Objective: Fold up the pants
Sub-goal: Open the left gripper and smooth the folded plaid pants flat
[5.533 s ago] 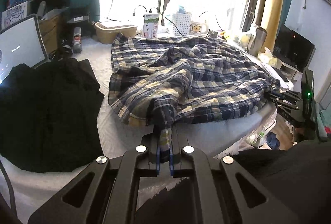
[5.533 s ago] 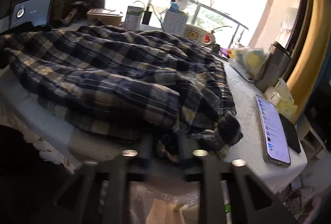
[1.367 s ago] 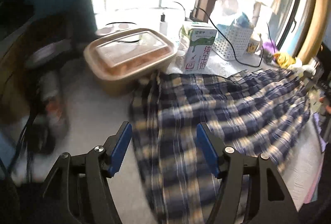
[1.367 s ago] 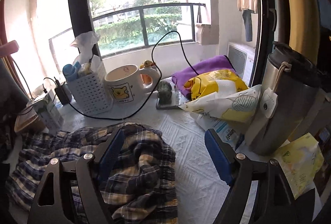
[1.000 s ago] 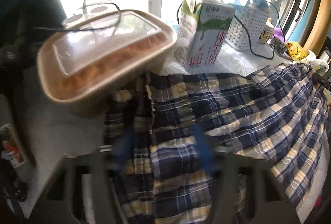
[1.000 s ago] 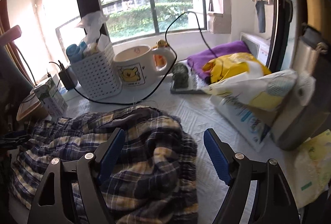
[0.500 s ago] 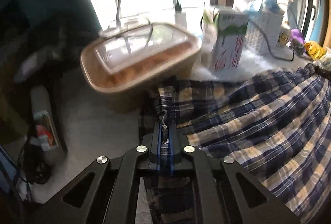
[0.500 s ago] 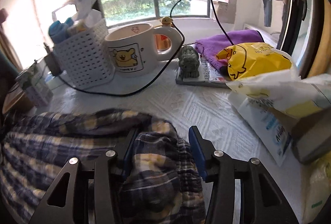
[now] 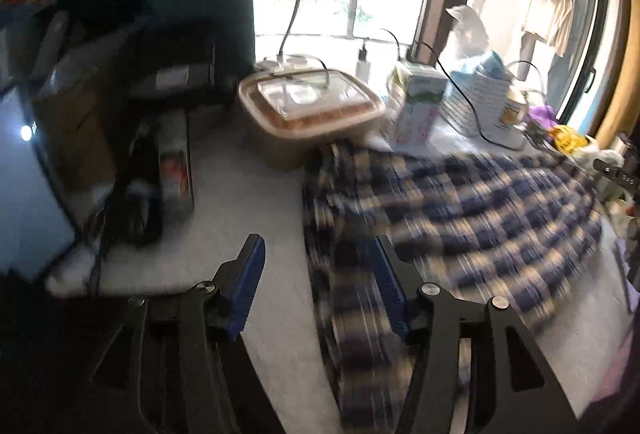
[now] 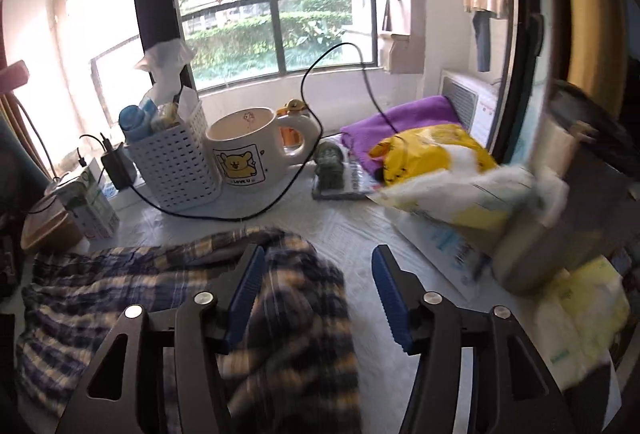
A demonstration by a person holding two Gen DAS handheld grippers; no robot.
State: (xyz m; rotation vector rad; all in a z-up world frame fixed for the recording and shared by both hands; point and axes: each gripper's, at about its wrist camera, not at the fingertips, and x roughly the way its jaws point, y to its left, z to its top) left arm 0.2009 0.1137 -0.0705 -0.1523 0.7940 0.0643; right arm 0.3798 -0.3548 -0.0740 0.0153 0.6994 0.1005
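Note:
The blue and yellow plaid pants [image 9: 460, 209] lie spread on the white table, blurred by motion. In the left wrist view my left gripper [image 9: 320, 282] is open and empty, above the pants' left edge near the tan lidded box [image 9: 308, 105]. In the right wrist view the pants [image 10: 168, 286] lie bunched at the lower left. My right gripper [image 10: 316, 290] is open and empty, its left finger over the pants' right end, its right finger over bare table.
A milk carton [image 9: 420, 109], a white basket [image 10: 176, 161], a bear mug [image 10: 248, 149] and a black cable [image 10: 288, 173] stand behind the pants. Yellow and white bags [image 10: 460, 169] and a steel cup [image 10: 540, 234] crowd the right. A tablet [image 9: 24, 185] and bottles [image 9: 172, 161] stand left.
Half a second ago the left gripper was shut on the pants' far left corner and the right was closing on the far right end. Both have opened, let go and pulled back.

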